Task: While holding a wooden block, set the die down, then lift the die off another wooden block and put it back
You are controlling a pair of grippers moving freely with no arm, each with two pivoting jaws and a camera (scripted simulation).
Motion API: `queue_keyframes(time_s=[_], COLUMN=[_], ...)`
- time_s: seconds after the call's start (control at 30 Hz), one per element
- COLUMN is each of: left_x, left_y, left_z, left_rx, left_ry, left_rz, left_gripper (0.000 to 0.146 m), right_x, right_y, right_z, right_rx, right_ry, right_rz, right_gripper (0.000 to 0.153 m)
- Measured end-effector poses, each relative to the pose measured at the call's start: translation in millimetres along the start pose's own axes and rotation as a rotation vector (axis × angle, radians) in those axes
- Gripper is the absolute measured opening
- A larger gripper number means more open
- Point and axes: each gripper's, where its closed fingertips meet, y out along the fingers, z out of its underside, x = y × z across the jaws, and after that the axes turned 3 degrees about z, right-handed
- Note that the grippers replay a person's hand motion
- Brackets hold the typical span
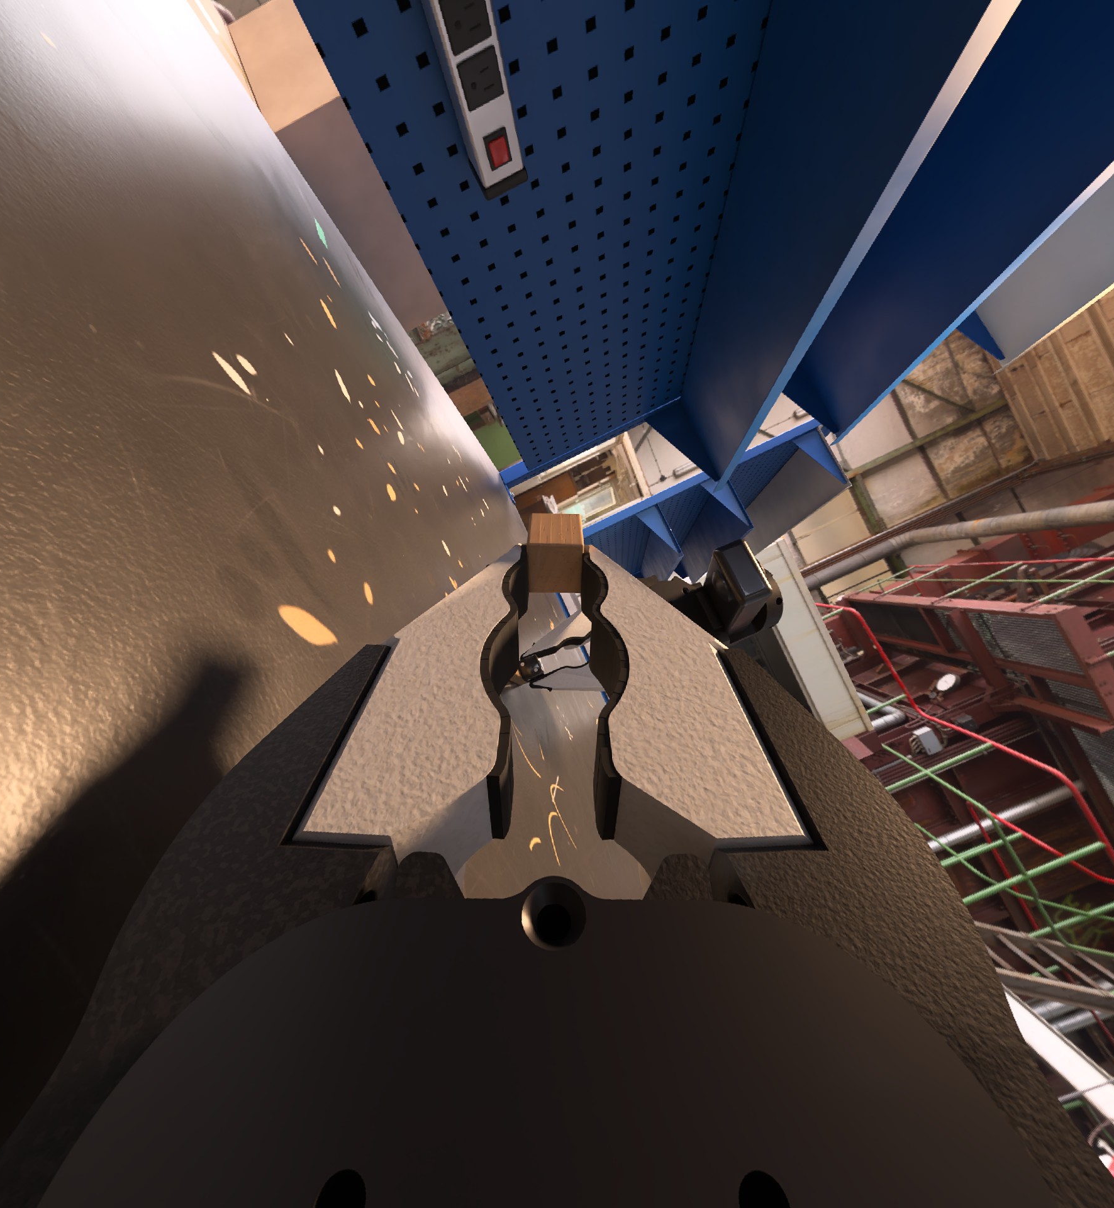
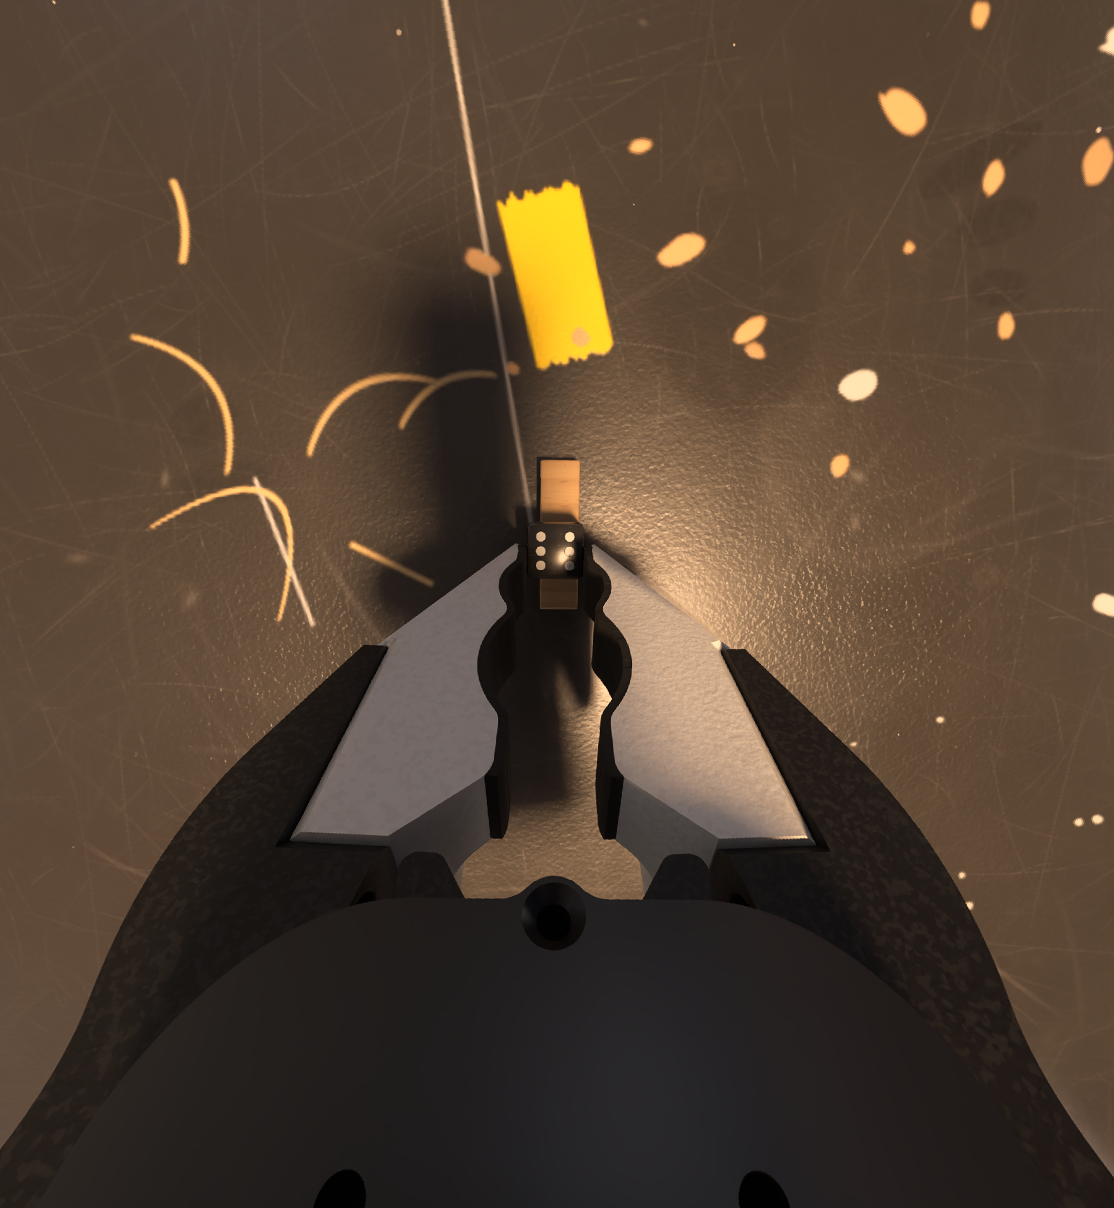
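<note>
My left gripper (image 1: 555, 569) is shut on a light wooden block (image 1: 555, 546), held between its fingertips in the air beside the brown table top (image 1: 149, 457). My right gripper (image 2: 555, 570) points straight down at the table and is shut on a black die (image 2: 555, 552) with white pips. Directly under the die lies another wooden block (image 2: 558, 487), which shows beyond and behind the die. I cannot tell whether the die touches that block. In the left wrist view the right gripper's dark body (image 1: 740, 588) shows farther off to the right.
A strip of yellow tape (image 2: 554, 274) lies on the scratched, paint-flecked table (image 2: 868, 588) beyond the block. A blue pegboard back wall (image 1: 574, 294) with a white power strip (image 1: 482, 91) and blue shelves (image 1: 900, 229) stand along the table's edge.
</note>
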Motion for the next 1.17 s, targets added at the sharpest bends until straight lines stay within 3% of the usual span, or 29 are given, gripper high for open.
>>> queue_keyframes(time_s=[0.7, 0.97, 1.17], left_x=[0.5, 0.7, 1.0], left_y=[0.2, 0.7, 1.0], left_z=[-0.2, -0.1, 0.1], left_rx=[-0.001, 0.000, 0.001], left_ry=[-0.003, -0.003, -0.003], left_rz=[0.000, -0.002, -0.002], left_gripper=[0.014, 0.014, 0.014], right_x=[-2.0, -3.7, 3.7], right_y=[-5.0, -13.2, -7.8], right_z=[-3.2, -10.3, -3.4], right_rx=[-0.030, -0.136, -0.081], right_ry=[0.036, 0.367, 0.466], right_rz=[0.050, 0.092, 0.142], right_gripper=[0.017, 0.016, 0.020])
